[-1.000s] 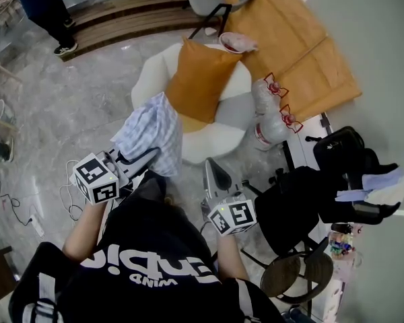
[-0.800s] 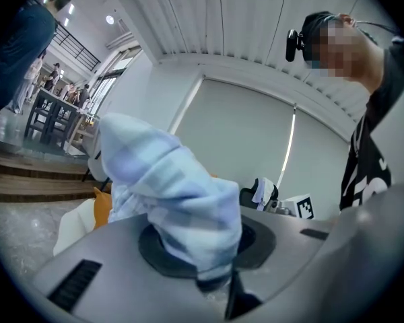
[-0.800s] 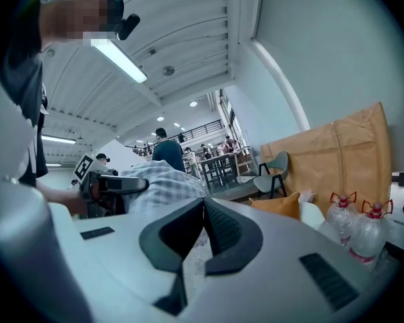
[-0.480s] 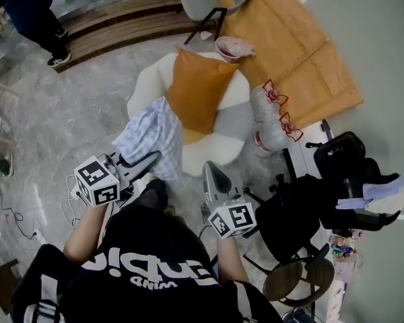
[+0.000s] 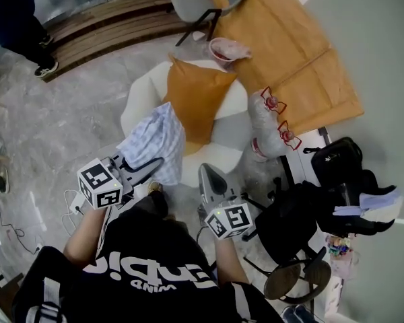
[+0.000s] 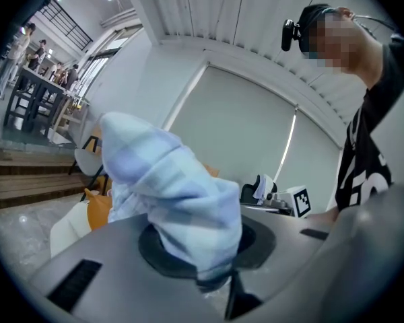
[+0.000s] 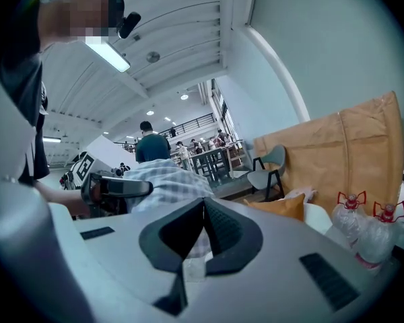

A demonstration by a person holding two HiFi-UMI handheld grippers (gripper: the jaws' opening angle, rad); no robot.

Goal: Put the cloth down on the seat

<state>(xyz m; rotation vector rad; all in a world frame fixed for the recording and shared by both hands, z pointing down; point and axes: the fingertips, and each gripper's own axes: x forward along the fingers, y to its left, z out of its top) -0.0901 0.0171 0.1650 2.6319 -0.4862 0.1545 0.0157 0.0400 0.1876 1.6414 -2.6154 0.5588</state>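
A blue-and-white checked cloth (image 5: 155, 138) hangs bunched from my left gripper (image 5: 145, 167), which is shut on it. It hangs over the front left edge of the white round seat (image 5: 141, 99). An orange cushion (image 5: 196, 98) leans on that seat. In the left gripper view the cloth (image 6: 168, 194) fills the space between the jaws of the left gripper (image 6: 205, 251) and hides the pads. My right gripper (image 5: 213, 180) is held just in front of the seat, pointing at it, shut with nothing in it. In the right gripper view the right gripper (image 7: 203, 206) has its tips touching.
Two clear water bottles (image 5: 269, 116) with red caps stand right of the seat. Behind it are a pink bowl (image 5: 225, 48), a grey chair (image 5: 200, 2) and brown board sheets (image 5: 289, 46). Black bags (image 5: 323, 180) sit on a stool at the right. Cables (image 5: 73, 202) lie on the floor.
Both grippers kept nearly the same pose, the left still holding the cloth by the seat's front edge. The bystander at the upper left has moved further out of view.
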